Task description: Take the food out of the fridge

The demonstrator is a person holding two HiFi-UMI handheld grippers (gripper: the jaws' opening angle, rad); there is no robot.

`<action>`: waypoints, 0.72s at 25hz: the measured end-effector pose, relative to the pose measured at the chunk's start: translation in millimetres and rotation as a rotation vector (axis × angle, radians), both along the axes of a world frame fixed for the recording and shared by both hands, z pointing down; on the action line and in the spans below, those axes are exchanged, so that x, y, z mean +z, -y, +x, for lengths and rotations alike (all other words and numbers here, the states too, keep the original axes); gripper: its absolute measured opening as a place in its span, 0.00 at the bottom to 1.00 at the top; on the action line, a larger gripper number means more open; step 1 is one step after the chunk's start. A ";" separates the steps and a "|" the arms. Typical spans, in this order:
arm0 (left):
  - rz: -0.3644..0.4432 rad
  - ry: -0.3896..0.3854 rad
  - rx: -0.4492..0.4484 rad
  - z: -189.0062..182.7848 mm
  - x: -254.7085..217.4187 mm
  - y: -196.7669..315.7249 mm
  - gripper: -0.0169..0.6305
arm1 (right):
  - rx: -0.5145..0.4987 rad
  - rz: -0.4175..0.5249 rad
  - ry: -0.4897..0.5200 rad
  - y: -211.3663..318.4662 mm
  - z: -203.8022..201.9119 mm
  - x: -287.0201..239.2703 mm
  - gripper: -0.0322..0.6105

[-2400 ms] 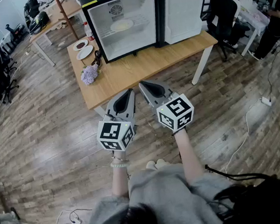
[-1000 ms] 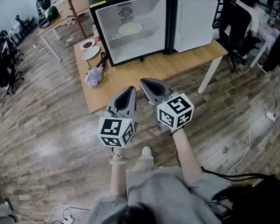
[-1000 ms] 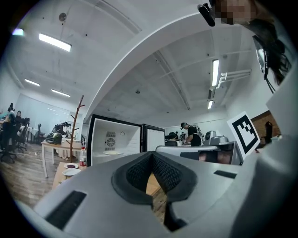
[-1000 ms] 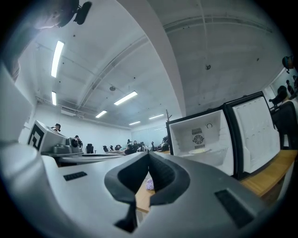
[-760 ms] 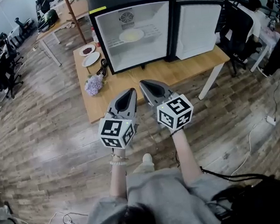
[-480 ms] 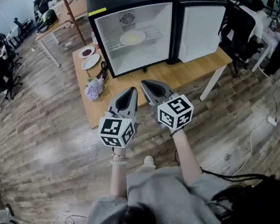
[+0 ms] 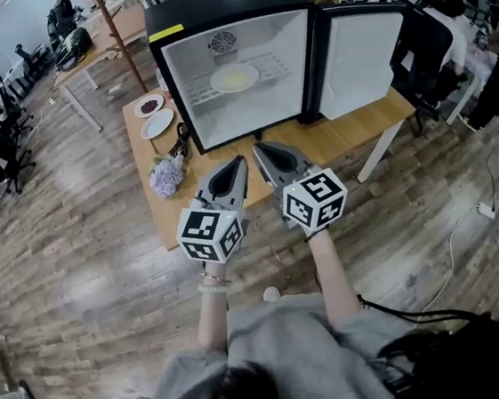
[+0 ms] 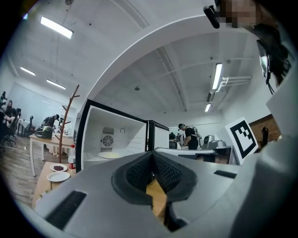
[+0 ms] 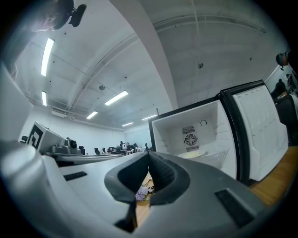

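Food [image 7: 234,78], pale flat disc on wire shelf [image 7: 272,68] of boxy black fridge [image 7: 210,6], ahead of left gripper [image 7: 237,161] and right gripper [image 7: 258,148], ribbed jaws pressed together, empty.

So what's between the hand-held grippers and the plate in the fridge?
Head view: only bare table before the open fridge; the plate sits on its shelf.

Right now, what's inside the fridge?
One plate of pale food sits on the wire shelf in the open fridge, below a fan vent. Nothing shows under the shelf; the fridge's black top hides the inner ceiling.
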State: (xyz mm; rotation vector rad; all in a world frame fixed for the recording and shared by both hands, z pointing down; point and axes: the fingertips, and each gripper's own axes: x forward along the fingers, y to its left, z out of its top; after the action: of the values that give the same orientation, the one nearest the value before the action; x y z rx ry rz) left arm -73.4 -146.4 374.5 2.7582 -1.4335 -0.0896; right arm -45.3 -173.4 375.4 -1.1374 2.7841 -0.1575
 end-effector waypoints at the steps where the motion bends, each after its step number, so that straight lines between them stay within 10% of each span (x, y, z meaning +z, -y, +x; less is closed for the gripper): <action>1: 0.000 0.002 0.003 -0.5 0.8 3.4 0.04 | 0.001 0.001 -0.002 2.7 -1.5 0.4 0.06; 18: -0.028 -0.007 -0.035 -4.9 12.8 65.0 0.04 | -0.027 -0.015 -0.007 62.0 1.6 5.0 0.06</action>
State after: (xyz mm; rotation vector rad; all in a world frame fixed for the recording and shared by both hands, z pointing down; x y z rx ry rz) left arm -78.3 -211.4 387.3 2.7084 -1.4692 -0.0794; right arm -43.6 -235.4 380.3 -1.1065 2.8101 -0.1776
